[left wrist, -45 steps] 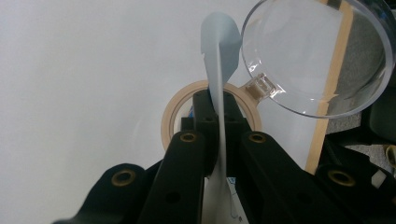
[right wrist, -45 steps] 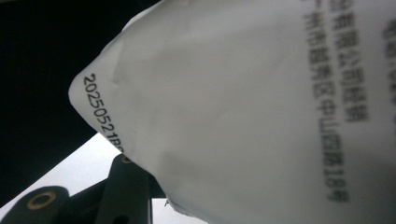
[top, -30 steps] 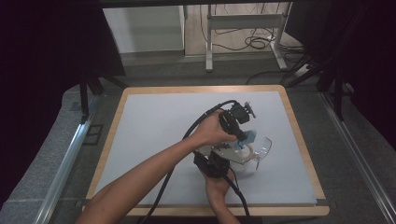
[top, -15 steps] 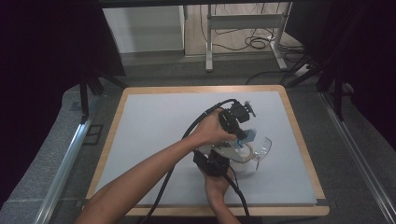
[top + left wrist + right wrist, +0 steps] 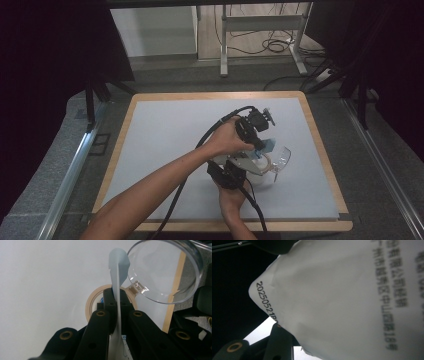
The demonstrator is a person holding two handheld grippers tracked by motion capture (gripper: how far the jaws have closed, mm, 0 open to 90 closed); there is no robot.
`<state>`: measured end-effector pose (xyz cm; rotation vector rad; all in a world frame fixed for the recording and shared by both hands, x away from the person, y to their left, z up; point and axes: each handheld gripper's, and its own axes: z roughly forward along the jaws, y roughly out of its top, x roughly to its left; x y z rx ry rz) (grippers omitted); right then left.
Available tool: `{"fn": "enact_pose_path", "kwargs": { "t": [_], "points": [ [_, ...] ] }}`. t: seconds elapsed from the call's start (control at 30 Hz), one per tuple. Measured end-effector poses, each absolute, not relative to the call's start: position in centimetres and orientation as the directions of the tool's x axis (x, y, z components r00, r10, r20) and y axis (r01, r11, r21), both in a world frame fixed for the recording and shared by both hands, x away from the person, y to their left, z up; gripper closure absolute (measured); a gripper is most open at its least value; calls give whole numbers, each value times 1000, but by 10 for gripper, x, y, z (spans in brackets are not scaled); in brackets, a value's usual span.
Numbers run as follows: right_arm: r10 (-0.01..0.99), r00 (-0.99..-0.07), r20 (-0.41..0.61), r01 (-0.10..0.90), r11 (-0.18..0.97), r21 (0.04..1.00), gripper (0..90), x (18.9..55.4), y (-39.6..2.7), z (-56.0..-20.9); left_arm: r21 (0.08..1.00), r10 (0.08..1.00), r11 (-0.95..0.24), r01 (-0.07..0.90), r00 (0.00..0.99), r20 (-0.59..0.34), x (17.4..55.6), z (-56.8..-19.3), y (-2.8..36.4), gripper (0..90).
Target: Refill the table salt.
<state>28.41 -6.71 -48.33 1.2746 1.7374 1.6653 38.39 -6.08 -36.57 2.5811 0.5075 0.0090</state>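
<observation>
our left claw pinches a thin pale packet edge-on above the tape roll on the desk; right claw holds beside a clear cup, grip unclear to us.

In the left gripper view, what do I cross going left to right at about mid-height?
Pale table surface → roll of tape → thin pale packet pinched in the left gripper → clear round container → wooden table edge.

High view overhead, gripper views close, sharing packet
</observation>
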Motion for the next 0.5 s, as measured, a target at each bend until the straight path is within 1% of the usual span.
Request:
{"fn": "enact_pose_path", "kwargs": {
  "t": [0.23,0.5],
  "points": [
    [818,-489,303,342,-140,929,540,285,-68,-489,468,357,-808,359,929,-96,386,-372,-63,900],
    [817,-487,308,341,-147,929,540,286,-69,-490,465,355,-810,358,930,-98,386,-373,-65,900]
  ]
}}
